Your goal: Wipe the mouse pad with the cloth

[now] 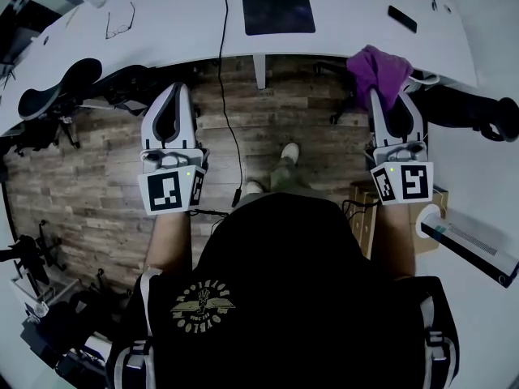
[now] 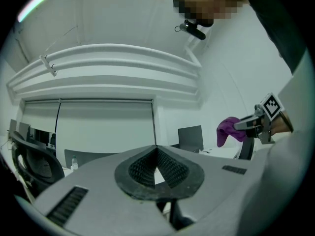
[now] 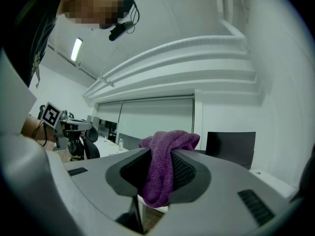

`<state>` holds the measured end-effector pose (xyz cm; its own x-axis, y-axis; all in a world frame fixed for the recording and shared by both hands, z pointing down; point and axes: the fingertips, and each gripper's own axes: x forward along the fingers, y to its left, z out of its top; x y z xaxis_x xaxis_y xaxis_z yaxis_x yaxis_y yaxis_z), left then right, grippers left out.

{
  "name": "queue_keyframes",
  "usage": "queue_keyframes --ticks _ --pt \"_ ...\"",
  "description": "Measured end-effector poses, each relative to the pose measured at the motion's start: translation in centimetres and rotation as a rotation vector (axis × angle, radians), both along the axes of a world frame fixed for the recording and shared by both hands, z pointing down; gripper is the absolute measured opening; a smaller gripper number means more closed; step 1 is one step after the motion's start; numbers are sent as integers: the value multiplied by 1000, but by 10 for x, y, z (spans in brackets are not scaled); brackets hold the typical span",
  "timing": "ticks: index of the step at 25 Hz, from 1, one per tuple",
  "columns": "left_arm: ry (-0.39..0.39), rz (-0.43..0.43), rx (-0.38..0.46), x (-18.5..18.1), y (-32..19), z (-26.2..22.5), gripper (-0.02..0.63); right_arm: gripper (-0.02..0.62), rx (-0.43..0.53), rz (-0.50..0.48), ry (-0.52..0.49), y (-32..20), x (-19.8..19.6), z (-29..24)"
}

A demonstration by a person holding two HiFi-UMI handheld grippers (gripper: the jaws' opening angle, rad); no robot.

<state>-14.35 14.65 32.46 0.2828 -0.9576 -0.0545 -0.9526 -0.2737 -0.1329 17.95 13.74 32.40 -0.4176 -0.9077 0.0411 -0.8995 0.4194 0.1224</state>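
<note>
the purple cloth (image 3: 162, 173) is pinched in the right gripper (image 1: 388, 96) and draped over its tips; the left gripper (image 2: 156, 151) is pressed together on nothing. farther off, on the white desk (image 1: 186, 14), the mouse pad (image 1: 278, 13) is found ahead and leftward of the right tongs, long side crosswise, roughly midway between both.

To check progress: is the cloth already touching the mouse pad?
No, the cloth hangs in the right tongs, apart from the mouse pad on the desk.
</note>
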Motion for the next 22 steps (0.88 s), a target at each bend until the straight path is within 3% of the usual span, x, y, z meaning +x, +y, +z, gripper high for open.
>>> queue_keyframes --ticks 17,22 --pt "-52 -34 17 33 -63 -21 2 104 2 -45 -44 -62 39 -2" --pt "-31 -72 19 42 -74 -28 2 104 13 -74 -55 -81 58 -6"
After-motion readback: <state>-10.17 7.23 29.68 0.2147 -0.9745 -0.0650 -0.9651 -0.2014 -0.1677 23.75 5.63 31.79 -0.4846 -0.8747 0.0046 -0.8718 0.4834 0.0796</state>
